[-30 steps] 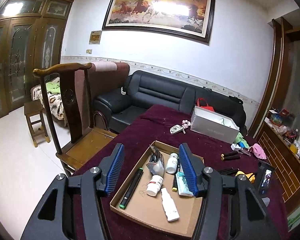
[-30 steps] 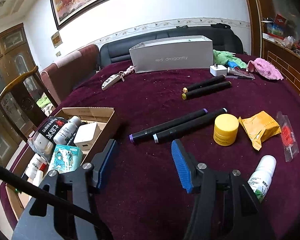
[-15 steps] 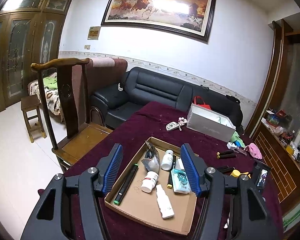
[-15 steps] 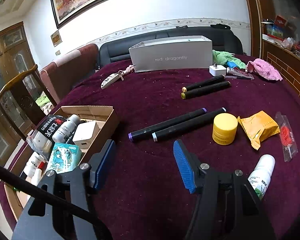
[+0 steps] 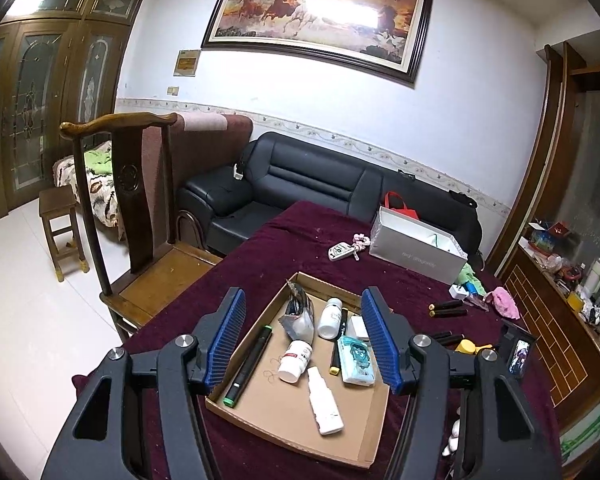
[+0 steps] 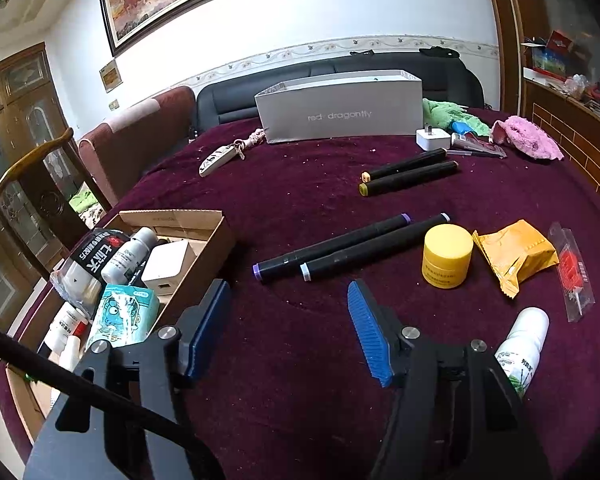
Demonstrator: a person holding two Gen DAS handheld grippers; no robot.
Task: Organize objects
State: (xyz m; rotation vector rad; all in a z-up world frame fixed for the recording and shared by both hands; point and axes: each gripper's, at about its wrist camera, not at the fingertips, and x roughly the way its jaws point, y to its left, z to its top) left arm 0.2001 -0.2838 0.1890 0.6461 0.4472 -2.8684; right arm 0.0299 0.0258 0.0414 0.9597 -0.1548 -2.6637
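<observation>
Both tongs were empty: left tongs (image 5: 303,336) gaped over the box (image 5: 256,412), right tongs (image 6: 288,328) gaped above the bare desk (image 6: 300,184) just right of the box. Box was part-filled. Markers (image 6: 340,246), jar (image 6: 447,256), packet (image 6: 516,254) and bottle (image 6: 522,340) lay loose right of it. I judged I was between picks; next, right tongs needed to straddle the nearest marker.
</observation>
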